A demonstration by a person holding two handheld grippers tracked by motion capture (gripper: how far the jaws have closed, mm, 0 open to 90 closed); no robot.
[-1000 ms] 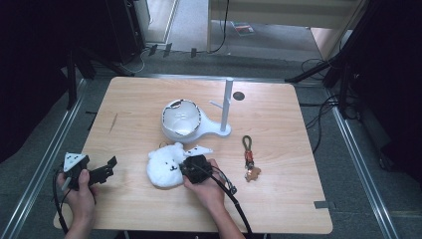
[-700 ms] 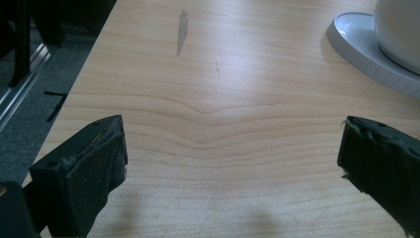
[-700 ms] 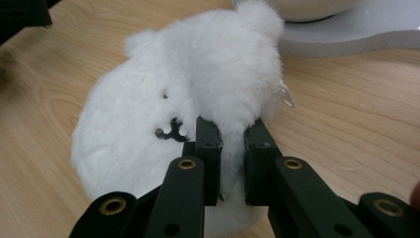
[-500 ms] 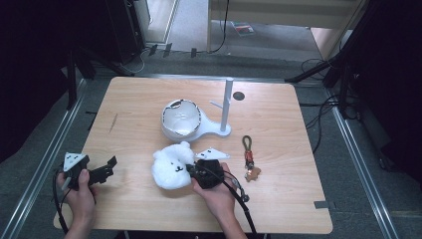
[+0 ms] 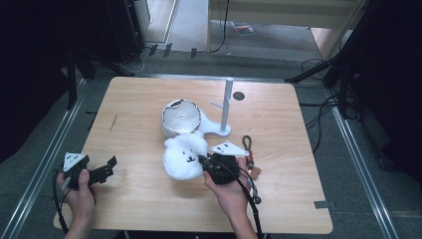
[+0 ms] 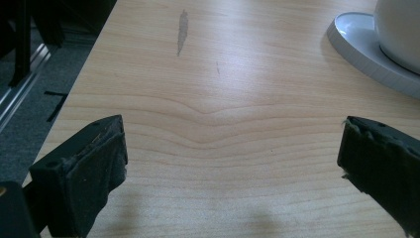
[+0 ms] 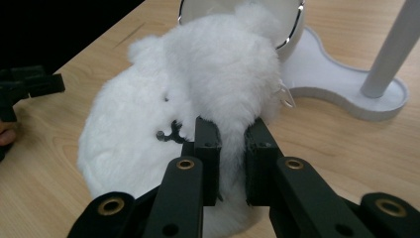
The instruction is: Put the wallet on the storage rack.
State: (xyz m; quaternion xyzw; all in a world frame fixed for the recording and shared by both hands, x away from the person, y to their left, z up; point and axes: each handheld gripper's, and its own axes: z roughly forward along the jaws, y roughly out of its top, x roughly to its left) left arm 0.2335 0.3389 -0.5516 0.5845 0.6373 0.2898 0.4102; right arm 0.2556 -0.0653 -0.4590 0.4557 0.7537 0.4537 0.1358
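A white fluffy plush toy [image 5: 183,157] with a small stitched face sits just in front of the white bowl [image 5: 180,118], near the table's middle. My right gripper [image 5: 203,162] is shut on a fold of its fur at the toy's right side. In the right gripper view the black jaws [image 7: 232,131] pinch the plush toy [image 7: 218,64], which tilts up toward the bowl. At the table's front left my left gripper [image 5: 105,169] is held low and open. The left gripper view has nothing but bare wood between that gripper's [image 6: 233,163] padded jaws.
A white stand [image 5: 227,102] with a post and side peg rises from a flat base [image 7: 337,89] that also carries the bowl. A keychain [image 5: 248,152] with a green strap lies right of my right hand. A small dark disc [image 5: 239,95] is set in the table behind the post.
My right gripper has risen and shifted right, taking the plush toy with it toward the bowl. The left gripper has stayed in place.
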